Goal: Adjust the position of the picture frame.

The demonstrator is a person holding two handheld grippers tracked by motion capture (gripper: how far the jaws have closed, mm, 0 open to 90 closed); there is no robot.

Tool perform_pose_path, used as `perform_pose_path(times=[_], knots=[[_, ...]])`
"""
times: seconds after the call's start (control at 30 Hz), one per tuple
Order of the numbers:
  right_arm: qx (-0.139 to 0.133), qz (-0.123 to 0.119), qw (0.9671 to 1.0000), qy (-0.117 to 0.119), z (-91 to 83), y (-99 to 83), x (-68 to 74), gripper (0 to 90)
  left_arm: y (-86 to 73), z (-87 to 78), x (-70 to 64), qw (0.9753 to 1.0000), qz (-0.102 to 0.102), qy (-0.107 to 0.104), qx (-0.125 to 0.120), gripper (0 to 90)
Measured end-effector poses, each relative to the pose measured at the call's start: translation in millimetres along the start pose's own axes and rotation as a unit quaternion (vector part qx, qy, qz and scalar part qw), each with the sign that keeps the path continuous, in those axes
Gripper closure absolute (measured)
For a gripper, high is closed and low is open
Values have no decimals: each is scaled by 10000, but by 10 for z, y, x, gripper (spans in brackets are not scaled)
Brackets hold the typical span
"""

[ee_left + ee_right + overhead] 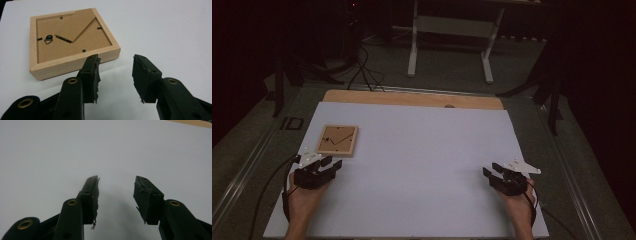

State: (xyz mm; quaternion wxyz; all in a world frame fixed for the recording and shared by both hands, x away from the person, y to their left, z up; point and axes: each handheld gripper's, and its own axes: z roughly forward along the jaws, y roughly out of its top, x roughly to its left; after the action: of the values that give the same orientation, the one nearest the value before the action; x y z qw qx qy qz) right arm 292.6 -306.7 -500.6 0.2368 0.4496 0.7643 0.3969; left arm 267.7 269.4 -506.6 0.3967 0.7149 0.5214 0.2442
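1. A wooden picture frame (337, 140) is lying face down on the white bench (422, 165), towards its left side and well short of the far wooden edge.
2. The frame's brown backing board (72, 37) is facing up in the left gripper view, with a small metal hanging ring (48, 39) showing near one side and a folding stand flap (78, 26) lying flat across the back.
3. The left hand-held gripper (331, 164) is resting low over the bench just beside the frame's near edge, with a hand (304, 200) gripping it from behind.
4. Its jaws are standing spread apart with bare white bench between them; in the left gripper view one jaw tip is sitting right in front of the frame's near rail, though contact cannot be told.
5. The right hand-held gripper (491, 171) is sitting near the right edge of the bench, well apart from the frame.
6. Its jaws are likewise standing spread and gripping nothing, over plain white surface in the right gripper view (116, 182).
7. A black cable (267, 195) is trailing from the left hand-held gripper off the bench's left side.
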Motion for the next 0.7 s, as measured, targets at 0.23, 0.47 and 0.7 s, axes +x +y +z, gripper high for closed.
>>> perform_pose_path(times=[0.23,0.47,0.7], knots=[[-56,23,10000,-33,-7,1,-5,508,3,-5,29,9999,-104,-8,-59,545],[-101,37,9999,-54,-14,3,-14,494,7,-21,34,9999,-116,17,-113,546],[-147,63,9998,-92,-26,1,-33,489,17,-34,3,9998,-93,-5,-163,566]])
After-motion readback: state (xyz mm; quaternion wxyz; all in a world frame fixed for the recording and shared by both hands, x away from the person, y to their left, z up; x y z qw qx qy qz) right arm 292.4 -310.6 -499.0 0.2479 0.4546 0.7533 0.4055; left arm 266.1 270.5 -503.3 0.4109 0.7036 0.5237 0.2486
